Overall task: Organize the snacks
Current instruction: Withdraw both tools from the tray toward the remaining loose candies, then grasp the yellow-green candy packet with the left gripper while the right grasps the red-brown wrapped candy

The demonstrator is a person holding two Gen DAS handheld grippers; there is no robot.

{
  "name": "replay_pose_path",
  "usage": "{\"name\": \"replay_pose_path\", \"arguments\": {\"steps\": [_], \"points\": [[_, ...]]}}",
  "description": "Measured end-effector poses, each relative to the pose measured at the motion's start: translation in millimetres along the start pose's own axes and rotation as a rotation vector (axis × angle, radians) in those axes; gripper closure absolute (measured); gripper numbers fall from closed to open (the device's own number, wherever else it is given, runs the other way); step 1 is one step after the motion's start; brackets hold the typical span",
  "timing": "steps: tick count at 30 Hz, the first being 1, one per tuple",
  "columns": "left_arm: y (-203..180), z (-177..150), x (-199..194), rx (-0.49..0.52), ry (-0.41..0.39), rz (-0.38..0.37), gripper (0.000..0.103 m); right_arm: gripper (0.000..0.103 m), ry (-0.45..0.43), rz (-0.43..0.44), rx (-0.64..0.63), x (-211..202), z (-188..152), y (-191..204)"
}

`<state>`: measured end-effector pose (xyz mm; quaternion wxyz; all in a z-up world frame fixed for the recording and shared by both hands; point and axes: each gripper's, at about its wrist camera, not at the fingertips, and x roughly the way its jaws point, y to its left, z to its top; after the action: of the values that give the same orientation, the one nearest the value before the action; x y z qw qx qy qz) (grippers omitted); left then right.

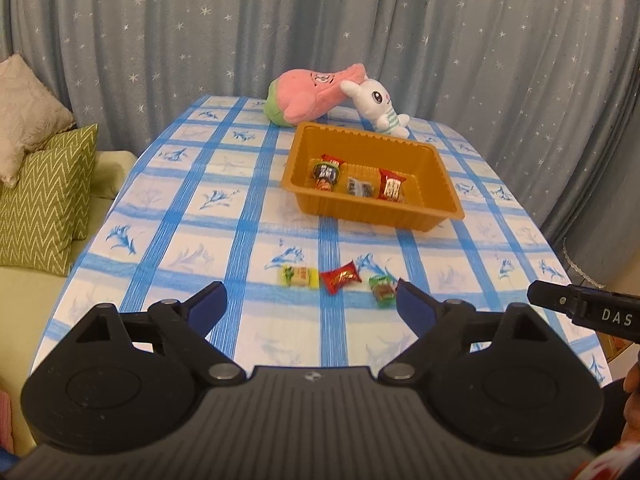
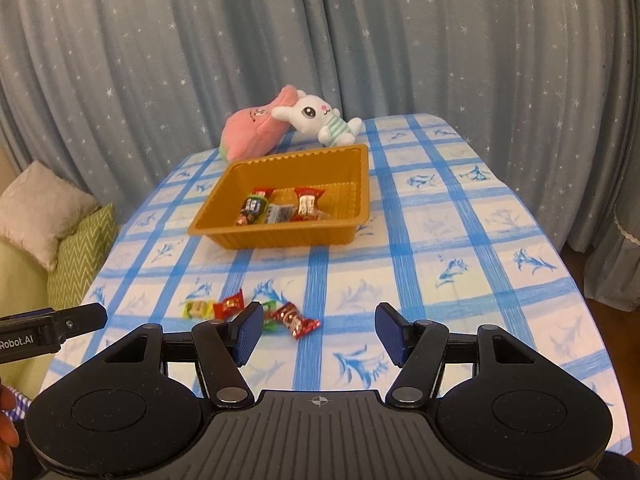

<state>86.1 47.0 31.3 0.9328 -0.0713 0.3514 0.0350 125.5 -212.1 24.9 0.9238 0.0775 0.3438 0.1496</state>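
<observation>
With both the left gripper [image 1: 310, 300] and the right gripper [image 2: 316, 330] standing wide and empty, four loose sweets [image 1: 340, 277] lie on the surface just ahead of the jaws, so straddle one wrapper alone, then carry it to the tray [image 1: 316, 202] beyond.

Orange plastic tray [image 2: 224, 220] mid-table, holding three wrapped snacks: dark one [image 2: 253, 209], clear-wrapped one [image 2: 280, 213], red-white one [image 2: 306, 205], close together. On cloth nearer camera, row of loose snacks: yellow-green [image 1: 299, 276], red [image 1: 341, 277], green [image 1: 382, 290], red patterned [image 2: 294, 319].
</observation>
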Motion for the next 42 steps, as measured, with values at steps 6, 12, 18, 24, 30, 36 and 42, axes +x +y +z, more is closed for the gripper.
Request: {"name": "replay_pose_path", "arguments": {"steps": [6, 12, 18, 24, 30, 36, 42], "points": [[3.7, -9.9, 0.4, 0.003, 0.018, 0.004, 0.013, 0.041, 0.022, 0.0, -0.007, -0.3, -11.4, -1.1], [3.0, -11.7, 3.8, 0.012, 0.025, -0.004, 0.013, 0.041, 0.032, -0.008, -0.01, 3.9, -14.8, -2.9], [2.6, -11.0, 8.5, 0.019, 0.03, -0.008, 0.013, 0.041, 0.043, -0.01, -0.027, 9.6, -15.8, -1.5], [1.2, -10.4, 15.5, 0.026, 0.043, -0.01, 0.013, 0.041, 0.056, -0.008, -0.039, 17.5, -17.0, 0.4], [1.0, -11.4, 23.4, 0.036, 0.05, -0.012, 0.013, 0.041, 0.078, -0.005, -0.042, 28.8, -19.4, -0.6], [4.9, -10.5, 35.0, 0.035, 0.06, -0.02, 0.013, 0.041, 0.102, -0.002, -0.045, 43.5, -22.1, -2.5], [10.7, -9.1, 52.4, 0.044, 0.082, -0.019, 0.013, 0.041, 0.126, 0.002, -0.049, 62.2, -23.5, -4.8]]}}
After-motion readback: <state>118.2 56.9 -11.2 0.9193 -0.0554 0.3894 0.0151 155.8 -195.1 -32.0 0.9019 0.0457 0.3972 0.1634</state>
